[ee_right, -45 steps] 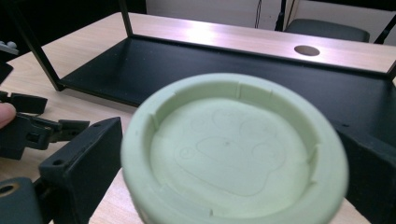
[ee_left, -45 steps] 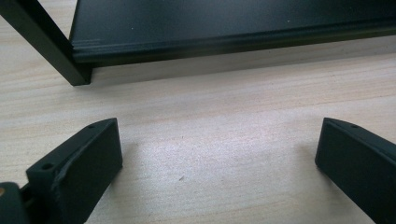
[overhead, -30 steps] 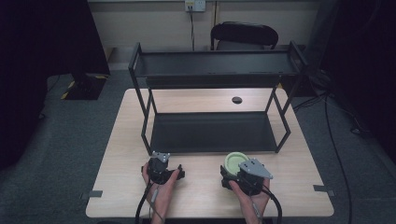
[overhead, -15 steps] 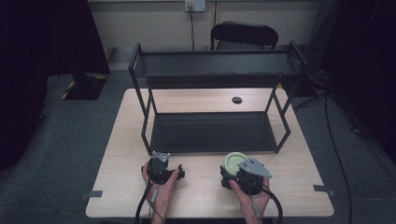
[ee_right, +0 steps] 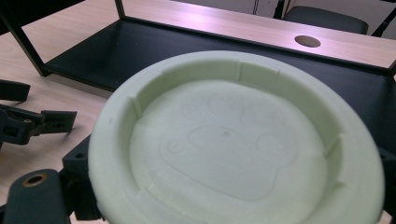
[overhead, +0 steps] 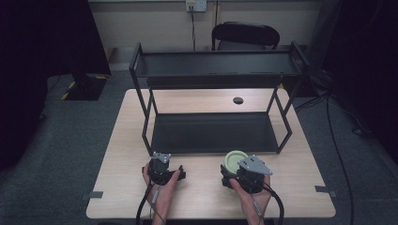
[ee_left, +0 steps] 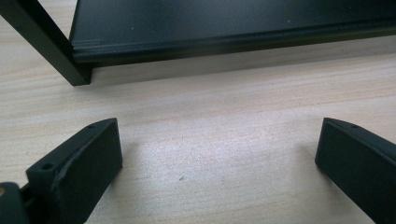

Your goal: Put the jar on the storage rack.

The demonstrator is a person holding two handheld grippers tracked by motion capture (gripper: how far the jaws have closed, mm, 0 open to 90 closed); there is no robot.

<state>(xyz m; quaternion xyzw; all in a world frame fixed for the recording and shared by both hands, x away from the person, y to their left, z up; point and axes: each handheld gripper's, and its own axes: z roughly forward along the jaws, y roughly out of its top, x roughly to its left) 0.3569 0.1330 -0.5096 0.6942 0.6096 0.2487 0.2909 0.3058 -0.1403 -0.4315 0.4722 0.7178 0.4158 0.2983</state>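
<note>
While both hands rest low in the high view, findings are as follows.

Left gripper (overhead: 162,171): lower centre-left of the high view, held in a hand on the table (overhead: 202,197). Its own view shows two matte black, blocky jaws set wide apart, with nothing but bare wood between them.

Right gripper (overhead: 244,173): lower centre-right of the high view, topped by a grey three-cornered plate. Jaws are clamped on the pale green dish, black jaw parts showing at its lower left edge in the right gripper view.

Pale green dish (ee_right: 233,144): round, shallow, matte plastic with a thick raised rim notched on the inside. A faint embossed outline marks its flat floor. In the high view it sits (overhead: 234,159) at the front of the right gripper, just before the rack's lower shelf.

Rack (overhead: 216,70): black metal, two-tier, square-section legs, smooth flat shelves with raised lips. It occupies the middle of the high view.

Table: light wood grain, rectangular, fine streaked texture, with a round dark hole (overhead: 238,100) near its far edge.
</note>
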